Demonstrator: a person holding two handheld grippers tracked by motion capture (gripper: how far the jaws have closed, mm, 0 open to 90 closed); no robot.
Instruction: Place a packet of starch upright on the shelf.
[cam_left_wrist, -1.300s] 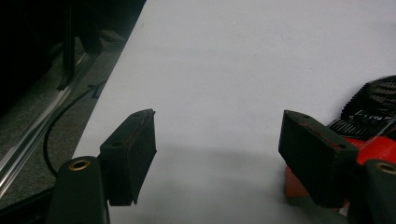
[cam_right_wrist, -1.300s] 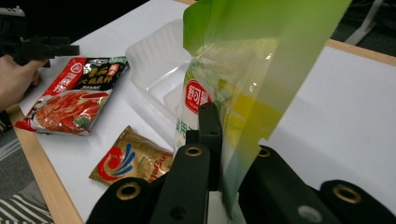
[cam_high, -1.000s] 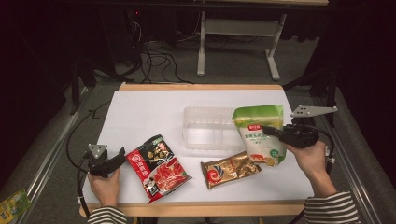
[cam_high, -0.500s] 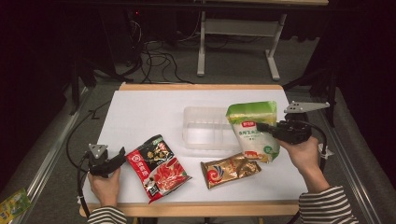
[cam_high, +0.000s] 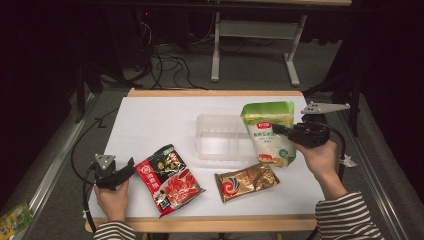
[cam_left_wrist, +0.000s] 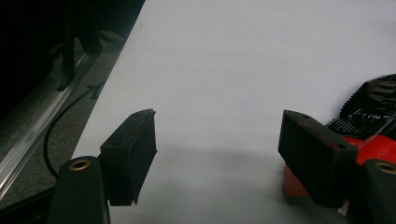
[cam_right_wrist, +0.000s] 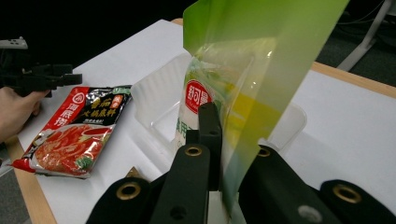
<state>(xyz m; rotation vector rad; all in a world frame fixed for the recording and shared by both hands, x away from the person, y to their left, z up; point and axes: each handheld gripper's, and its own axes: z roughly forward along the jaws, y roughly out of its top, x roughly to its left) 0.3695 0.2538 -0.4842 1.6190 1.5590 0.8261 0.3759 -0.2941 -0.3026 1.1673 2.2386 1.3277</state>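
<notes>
The green pouch (cam_high: 269, 134) is clamped by its side edge in the right tongs (cam_high: 278, 130), the jaws being shut on the film, as is seen plainly in the right gripper view (cam_right_wrist: 261, 70). The pouch is held upright, just beside and partly over the clear tray (cam_high: 220, 137), which lies directly ahead of those tongs. The carrying step is judged to be in hand; next, the pouch would need to be lowered into the tray and the jaws released. The left tongs (cam_high: 129, 167) are rested on the worktop (cam_high: 160, 115) with jaws spread wide and nothing held, the red packet (cam_high: 169, 179) lying just beside them. A gold packet (cam_high: 247, 181) lies below the right tongs.
</notes>
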